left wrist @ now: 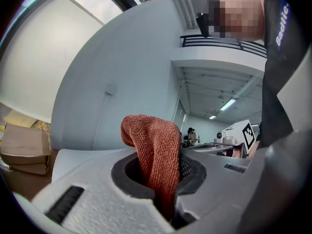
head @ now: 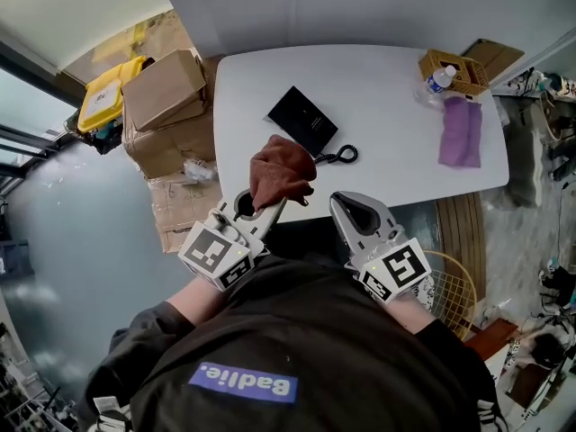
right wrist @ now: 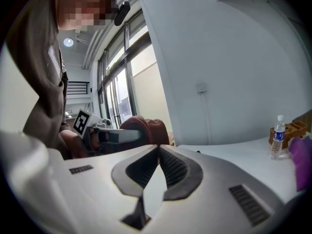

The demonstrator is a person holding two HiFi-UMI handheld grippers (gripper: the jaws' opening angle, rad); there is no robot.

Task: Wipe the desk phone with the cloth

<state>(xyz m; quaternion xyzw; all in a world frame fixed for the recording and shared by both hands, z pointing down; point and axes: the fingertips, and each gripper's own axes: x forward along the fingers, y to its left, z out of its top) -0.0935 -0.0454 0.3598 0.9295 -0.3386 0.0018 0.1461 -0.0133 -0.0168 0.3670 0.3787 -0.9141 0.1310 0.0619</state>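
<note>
Bulging cloth is clamped in left gripper's jaws; right gripper's jaws are closed.
Diagonally, far-left to near-right, the desk phone is laid.

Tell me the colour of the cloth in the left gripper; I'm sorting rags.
The cloth is rust red, clearest in the left gripper view.

The right gripper has its jaws closed, ribbed pads meeting at the tips with nothing between them. Beyond it to the left, the left gripper with its marker cube carries a bunched rust-brown cloth at its tip. A white table stretches to the right, bearing a water bottle just beside a wooden basket, with a purple cloth at the frame's edge. A small plate sits on the pale wall behind.
</note>
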